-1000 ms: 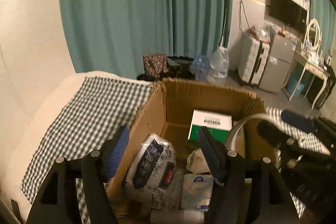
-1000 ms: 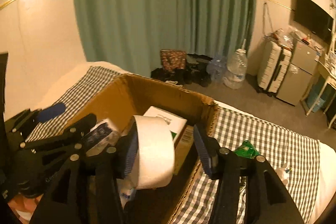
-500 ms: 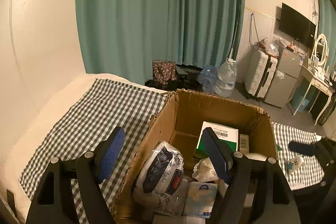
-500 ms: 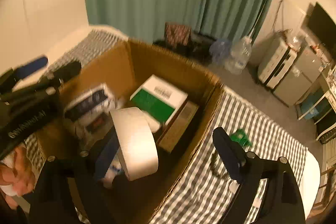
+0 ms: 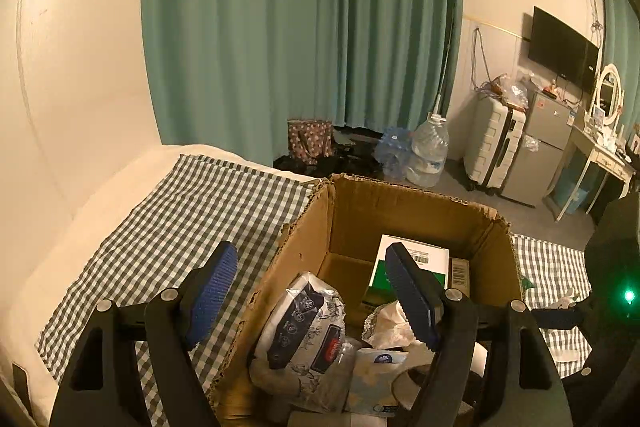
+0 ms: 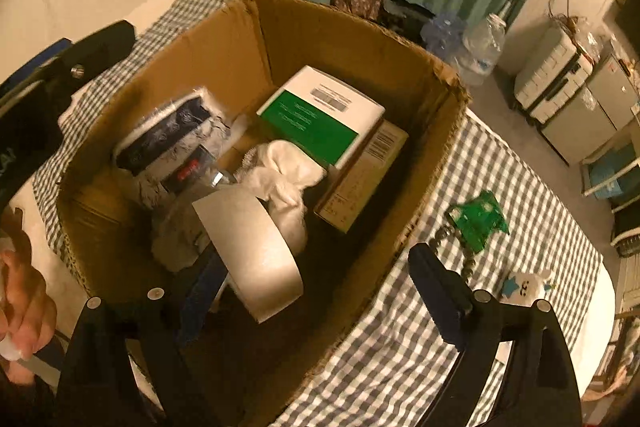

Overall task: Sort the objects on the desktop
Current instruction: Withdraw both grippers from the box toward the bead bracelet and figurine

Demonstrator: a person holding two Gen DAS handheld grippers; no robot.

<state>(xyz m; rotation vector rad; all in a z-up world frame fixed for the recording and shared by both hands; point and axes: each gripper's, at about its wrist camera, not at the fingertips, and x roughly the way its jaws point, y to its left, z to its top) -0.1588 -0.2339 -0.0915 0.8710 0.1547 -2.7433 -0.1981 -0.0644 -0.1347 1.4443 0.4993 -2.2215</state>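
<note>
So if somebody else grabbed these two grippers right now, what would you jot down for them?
Right gripper: fingers wide apart, over the box; the tape roll lies against one finger, not pinched.
Left gripper: open, empty, astride the box's side wall.
In the box: green-white carton, brown carton, wipes pack, white cloth.
Done: tape roll is over the box, let go.
Left: on the checked cloth lie a green packet, a bead chain and a small toy.
</note>
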